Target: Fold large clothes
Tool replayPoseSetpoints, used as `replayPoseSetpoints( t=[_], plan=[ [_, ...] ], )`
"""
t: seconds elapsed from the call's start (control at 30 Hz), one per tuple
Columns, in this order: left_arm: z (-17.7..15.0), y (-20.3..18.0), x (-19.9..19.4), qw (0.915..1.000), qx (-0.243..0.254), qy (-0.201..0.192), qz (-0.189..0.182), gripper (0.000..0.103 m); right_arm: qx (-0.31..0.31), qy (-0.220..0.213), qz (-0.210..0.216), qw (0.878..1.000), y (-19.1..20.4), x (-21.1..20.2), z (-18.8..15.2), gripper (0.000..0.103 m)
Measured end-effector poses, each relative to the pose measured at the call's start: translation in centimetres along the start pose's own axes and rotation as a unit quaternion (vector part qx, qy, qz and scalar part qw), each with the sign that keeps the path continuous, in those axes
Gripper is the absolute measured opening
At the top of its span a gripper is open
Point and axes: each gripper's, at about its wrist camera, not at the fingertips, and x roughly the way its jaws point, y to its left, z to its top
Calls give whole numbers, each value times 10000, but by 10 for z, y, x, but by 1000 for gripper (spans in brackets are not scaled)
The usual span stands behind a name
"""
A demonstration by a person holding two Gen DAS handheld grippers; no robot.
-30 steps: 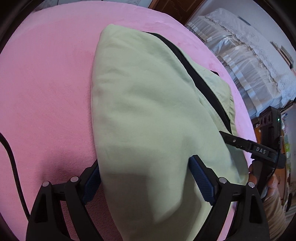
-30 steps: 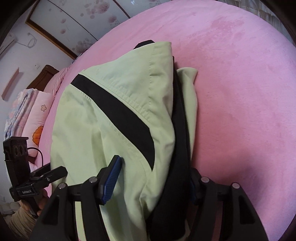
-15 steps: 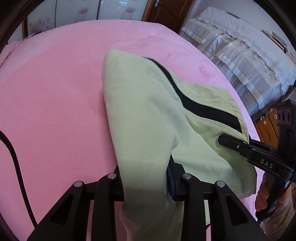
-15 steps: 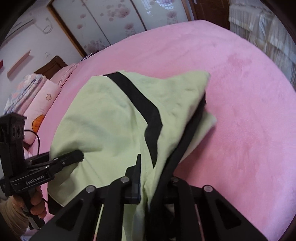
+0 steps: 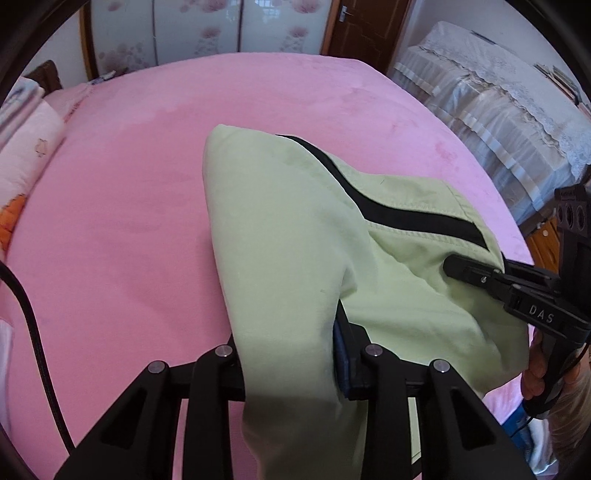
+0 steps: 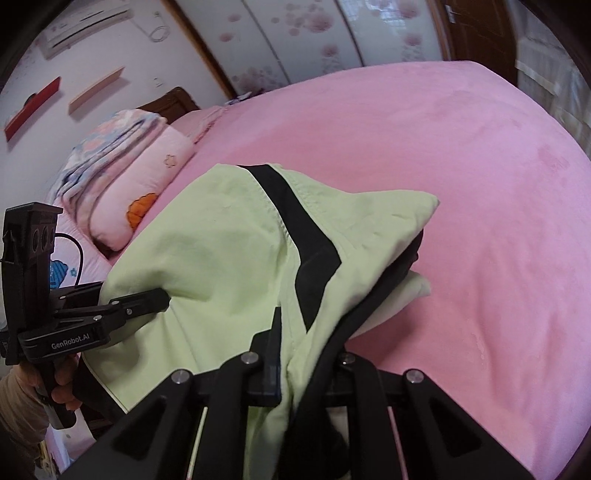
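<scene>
A light green garment with a black stripe [image 5: 288, 236] lies partly on the pink bed [image 5: 129, 192], its near edge lifted. My left gripper [image 5: 291, 354] is shut on the garment's near left edge. My right gripper [image 6: 306, 354] is shut on the near right edge of the garment [image 6: 221, 251], where green cloth and a black layer bunch together. The right gripper also shows in the left wrist view [image 5: 480, 273], and the left gripper in the right wrist view [image 6: 136, 299]. The far fold rests on the bed.
Folded quilts and pillows [image 6: 136, 162] are stacked at the head of the bed. A lace-covered piece of furniture [image 5: 509, 110] stands beside the bed. Flowered wardrobe doors [image 5: 207, 26] and a brown door [image 5: 362, 26] are behind. A black cable [image 5: 29, 325] hangs at the left.
Both grippers closed on the garment's near edge and rose, lifting that edge off the bed. The views tilted up, showing more of the room.
</scene>
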Motion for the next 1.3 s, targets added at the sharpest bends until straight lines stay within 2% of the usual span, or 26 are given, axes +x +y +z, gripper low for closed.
replayPoseSetpoints(
  t=[0.17,0.33,0.47,0.57,0.67,0.73,0.8,0.83,0.87,0.9,0.97,1.0,1.07,1.13,1.3],
  plan=[
    [38,72,-6,9992,106,-217,334,31,-154,-315,69,9994,43,46,51,10],
    [101,151,22,9972,169,-445,572,32,30,-656,145,9977,60,112,110,10],
    [138,200,67,9954,215,-509,781,33,133,-787,169,9967,60,177,147,10],
    [166,227,116,9944,119,-504,925,34,113,-835,102,9964,57,230,167,10],
    [175,253,169,9928,-9,-432,1120,37,67,-782,-39,9969,49,279,175,11],
    [172,249,203,9911,-64,-470,1247,47,-23,-740,-278,9969,44,302,172,13],
    [164,253,214,9882,-84,-642,1388,59,-44,-601,-545,9967,38,320,166,22],
    [160,255,217,9864,-119,-757,1453,67,-47,-578,-585,9966,34,321,163,24],
    [157,255,216,9846,-151,-839,1528,71,-8,-562,-583,9967,30,321,161,32],
    [154,254,214,9828,-204,-888,1607,77,40,-552,-572,9968,26,317,159,36],
    [149,256,207,9813,-310,-902,1670,82,60,-544,-639,9965,23,306,157,49],
    [149,254,203,9811,-367,-857,1693,82,37,-539,-723,9959,23,297,155,52],
    [144,251,191,9807,-530,-670,1757,82,0,-526,-878,9947,23,276,149,53],
    [143,252,178,9791,-607,-592,1850,82,59,-490,-823,9954,25,251,143,53],
    [113,210,115,9748,-713,-551,2040,82,-36,-416,-1033,9938,46,179,127,53]
  ],
)
